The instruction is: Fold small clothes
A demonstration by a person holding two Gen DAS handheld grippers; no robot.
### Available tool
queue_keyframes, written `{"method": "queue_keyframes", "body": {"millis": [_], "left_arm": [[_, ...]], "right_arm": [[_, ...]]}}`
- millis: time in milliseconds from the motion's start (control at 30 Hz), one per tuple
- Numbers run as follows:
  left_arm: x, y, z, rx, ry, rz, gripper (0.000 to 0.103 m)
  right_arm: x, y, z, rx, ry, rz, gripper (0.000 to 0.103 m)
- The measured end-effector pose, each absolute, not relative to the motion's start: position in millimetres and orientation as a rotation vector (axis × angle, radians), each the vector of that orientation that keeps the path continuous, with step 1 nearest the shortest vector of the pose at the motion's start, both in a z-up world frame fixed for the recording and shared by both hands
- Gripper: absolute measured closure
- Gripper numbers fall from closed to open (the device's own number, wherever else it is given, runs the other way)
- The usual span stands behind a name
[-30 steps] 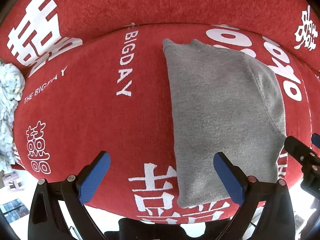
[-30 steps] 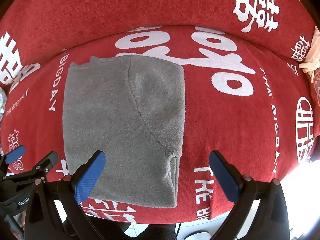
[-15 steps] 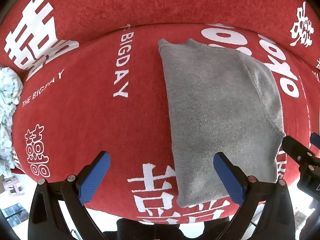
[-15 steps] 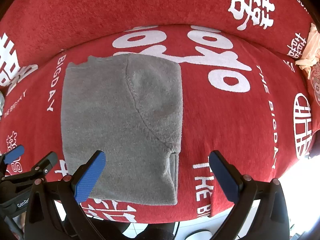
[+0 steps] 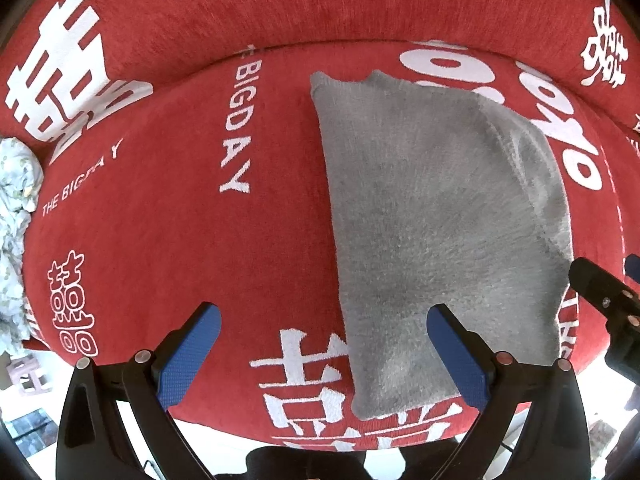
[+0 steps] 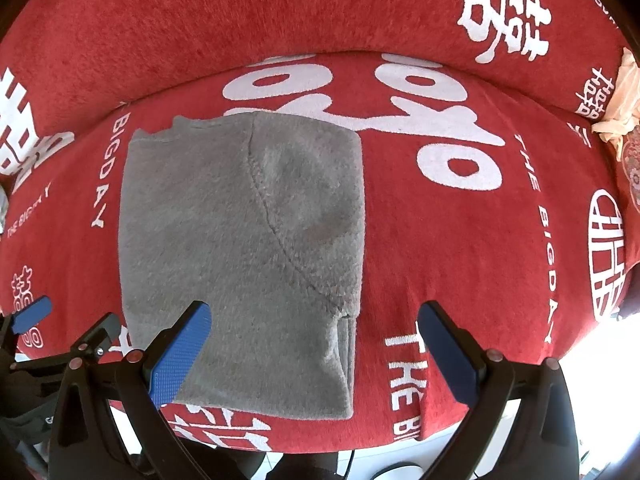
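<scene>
Claws: left claw [image 5: 323,322] and right claw [image 6: 314,320] both spread wide, empty, above near edge | garment: grey fleece garment [image 6: 240,248] folded flat on red sofa cushion [image 6: 460,240] | handling: likely soft, light, limp; pinch near corners | containers: none visible

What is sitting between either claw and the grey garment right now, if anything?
Nothing visible. The grey garment lies flat on the red cover, with nothing on top of it. The left claw and right claw both hang open at its near edge, only air between. The pale floral cloth lies far off to the left.
</scene>
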State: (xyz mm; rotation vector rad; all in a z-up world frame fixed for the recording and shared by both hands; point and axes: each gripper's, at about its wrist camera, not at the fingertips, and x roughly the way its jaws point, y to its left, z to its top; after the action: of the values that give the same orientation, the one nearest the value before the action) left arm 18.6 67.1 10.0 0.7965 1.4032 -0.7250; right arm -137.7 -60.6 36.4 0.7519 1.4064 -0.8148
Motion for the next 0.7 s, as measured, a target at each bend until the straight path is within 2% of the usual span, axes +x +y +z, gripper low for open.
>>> {"method": "queue_keyframes", "body": {"millis": [700], "left_arm": [[4,41,15,0.798,1.335,-0.660,0.000]], "right_arm": [[-150,-83,13,0.783,1.455,-0.700,0.000]]}}
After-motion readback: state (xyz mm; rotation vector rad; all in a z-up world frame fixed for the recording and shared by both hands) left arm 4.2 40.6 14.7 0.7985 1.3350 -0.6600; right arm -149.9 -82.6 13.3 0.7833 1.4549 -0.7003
